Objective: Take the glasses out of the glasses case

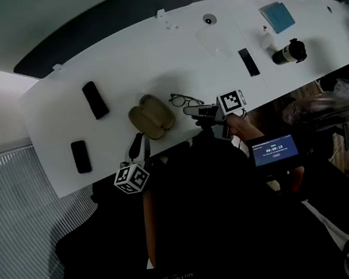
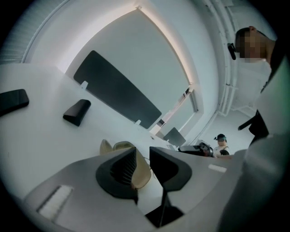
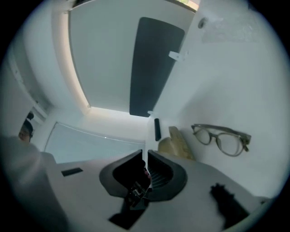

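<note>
An open tan glasses case lies on the white table with both halves facing up. The glasses rest on the table just to its right, outside the case. In the right gripper view the glasses lie unfolded to the right of the case. My right gripper hovers near the glasses with nothing between its jaws, which stand almost together. My left gripper is at the case's near edge. Its jaws stand a narrow gap apart, and the case shows beyond them.
Two black cases lie at the table's left and another black one at the right. Farther right are a blue pad and a black-and-white cylinder. A small timer screen sits below the table's near edge.
</note>
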A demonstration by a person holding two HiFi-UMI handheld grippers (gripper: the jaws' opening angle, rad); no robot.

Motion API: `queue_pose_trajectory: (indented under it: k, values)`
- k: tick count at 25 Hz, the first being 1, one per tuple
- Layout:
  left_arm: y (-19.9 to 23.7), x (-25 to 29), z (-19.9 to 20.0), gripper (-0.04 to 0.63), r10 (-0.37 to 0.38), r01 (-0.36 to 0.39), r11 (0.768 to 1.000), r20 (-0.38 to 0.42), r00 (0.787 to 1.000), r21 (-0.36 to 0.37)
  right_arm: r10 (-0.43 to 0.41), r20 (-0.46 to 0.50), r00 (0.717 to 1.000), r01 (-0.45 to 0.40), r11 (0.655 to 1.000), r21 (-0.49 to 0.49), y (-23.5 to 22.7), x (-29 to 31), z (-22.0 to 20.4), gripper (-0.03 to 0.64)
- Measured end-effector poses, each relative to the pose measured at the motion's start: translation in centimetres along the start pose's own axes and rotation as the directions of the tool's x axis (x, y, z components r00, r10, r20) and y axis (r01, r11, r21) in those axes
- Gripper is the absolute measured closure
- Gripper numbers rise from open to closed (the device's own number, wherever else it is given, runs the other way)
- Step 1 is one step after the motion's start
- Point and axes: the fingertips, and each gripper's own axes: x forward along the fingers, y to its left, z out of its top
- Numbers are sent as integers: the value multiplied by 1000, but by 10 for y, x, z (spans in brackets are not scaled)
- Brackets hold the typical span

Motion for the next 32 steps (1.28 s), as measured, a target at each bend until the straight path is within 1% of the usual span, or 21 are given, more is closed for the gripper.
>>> queue_pose_trajectory:
  k: [1,2,3,4,5,6,8,9,10,11,14,18,20,22,24,29,32]
  values:
    - [-7,1,4,499,-21,20,999,8,1000,36,9,23,1000,-8,999,-53,10,2,4,572]
    - [-15,1,8,499,-36,35,996,16,999,78,8,35,999,-3,992,-127,19,3,6,577]
    - [-22,1,13,499,-50,46,991,25,998,124,-2,42,999,12,975,-222,27,4,8,600]
    - [-29,1,18,500,-64,57,984,38,997,167,-17,45,999,31,945,-327,35,5,8,606]
    - [-37,0,23,500,-81,68,977,54,995,204,-36,45,998,52,901,-430,42,7,6,607]
    - [-44,-1,29,502,-101,82,969,71,992,233,-62,43,997,76,846,-528,46,8,4,609]
    - [-57,-1,38,506,-145,112,956,102,984,272,-147,30,989,127,714,-689,46,11,-5,609]
    - [-61,0,41,509,-159,122,951,109,981,285,-191,21,981,144,656,-741,42,12,-10,609]
    - [-63,1,42,512,-164,126,947,108,980,295,-217,9,976,146,621,-771,39,14,-16,609]
    - [-64,1,41,512,-164,127,945,101,981,301,-224,-5,974,136,609,-782,37,16,-22,609]
    - [-65,4,37,512,-159,126,944,85,984,305,-211,-33,977,109,628,-771,36,20,-32,609]
    - [-61,2,25,515,-151,125,946,65,986,299,-213,-45,976,107,646,-756,33,22,-36,609]
    - [-58,0,18,515,-149,127,944,51,987,305,-222,-50,974,107,640,-761,32,23,-36,609]
    - [-59,0,16,515,-146,127,948,46,988,291,-234,-52,971,111,633,-766,30,23,-36,611]
    - [-56,0,13,515,-145,126,947,41,989,296,-243,-52,969,117,629,-768,28,24,-36,609]
    - [-52,1,11,515,-133,119,946,28,991,301,-246,-58,968,115,632,-766,28,25,-36,611]
    - [-52,2,14,517,-129,114,948,30,991,297,-243,-60,968,115,643,-757,27,25,-38,611]
